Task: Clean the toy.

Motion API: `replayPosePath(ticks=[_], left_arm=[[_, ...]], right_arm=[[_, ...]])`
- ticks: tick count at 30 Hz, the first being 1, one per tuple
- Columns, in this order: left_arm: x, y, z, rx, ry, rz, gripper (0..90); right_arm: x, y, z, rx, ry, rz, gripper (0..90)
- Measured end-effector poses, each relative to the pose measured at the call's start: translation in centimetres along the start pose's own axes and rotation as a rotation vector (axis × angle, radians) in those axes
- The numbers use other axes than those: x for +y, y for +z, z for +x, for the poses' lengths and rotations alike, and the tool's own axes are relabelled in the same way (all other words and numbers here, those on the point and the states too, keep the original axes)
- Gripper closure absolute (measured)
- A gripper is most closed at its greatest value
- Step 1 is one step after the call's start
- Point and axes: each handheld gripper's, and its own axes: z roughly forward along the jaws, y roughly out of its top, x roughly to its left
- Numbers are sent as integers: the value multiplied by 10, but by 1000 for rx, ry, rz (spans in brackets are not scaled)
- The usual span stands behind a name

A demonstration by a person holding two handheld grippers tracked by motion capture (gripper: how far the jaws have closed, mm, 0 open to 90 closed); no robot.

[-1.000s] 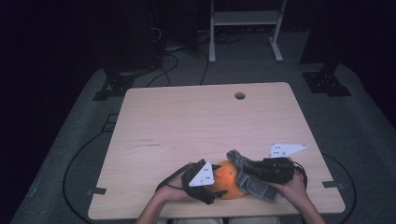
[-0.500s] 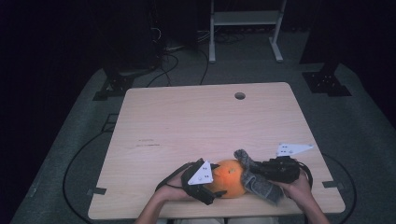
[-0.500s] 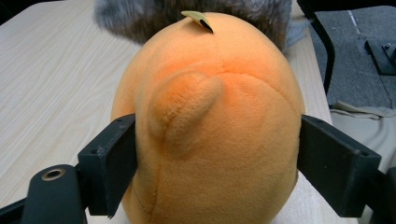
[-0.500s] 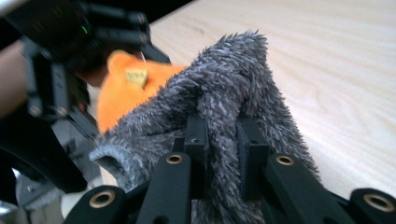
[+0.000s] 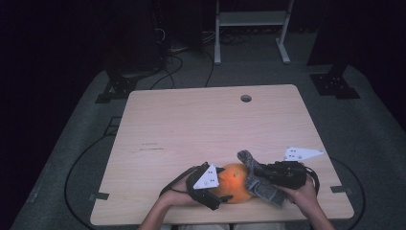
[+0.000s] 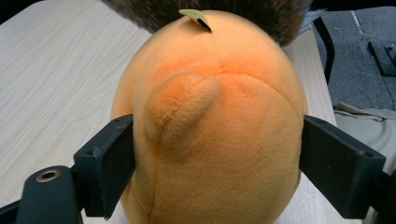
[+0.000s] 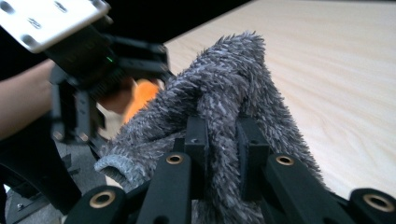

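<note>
An orange plush toy (image 5: 234,184) lies near the table's front edge. My left gripper (image 5: 229,190) reaches around it from the left. In the left gripper view the two black pads (image 6: 109,158) still touch the flanks of the plush (image 6: 219,70), and the jaws have just been opening wider around it. My right gripper (image 5: 254,176) comes in from the right, shut on a grey fuzzy cloth (image 5: 262,186) that drapes against the plush. In the right gripper view its jaws (image 7: 223,135) pinch a fold of the cloth (image 7: 233,70), with a bit of orange plush (image 7: 142,95) behind.
The light wooden table (image 5: 191,124) has a round cable hole (image 5: 246,98) near its far edge. Dark floor with cables and a white frame leg (image 5: 218,33) lies beyond. The person's forearms enter from the bottom.
The right gripper and the grey cloth have shifted slightly right, uncovering more of the orange plush. The left hand has kept still.
</note>
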Motion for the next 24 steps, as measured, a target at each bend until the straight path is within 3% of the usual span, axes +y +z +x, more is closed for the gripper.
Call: replayPosePath(ticks=[3,6,9,12,18,21,24], left_arm=[[0,0,0,-1,3,1,153],[1,2,-1,5,9,0,152],[2,2,-1,5,7,-1,151],[2,0,1,4,4,-6,140],[-1,-3,11,-14,-93,-16,110],[-1,-2,9,-10,-73,-3,142],[0,-2,7,-1,-56,18,177]], right_arm=[[-1,4,2,-12,-10,13,759],[-10,8,-6,-46,19,53,767],[-14,6,-13,-135,19,108,776],[-17,4,-15,-116,46,104,777],[-17,4,-17,-110,51,101,776],[-15,4,-18,-107,53,93,776],[-7,2,-11,-84,42,52,776]])
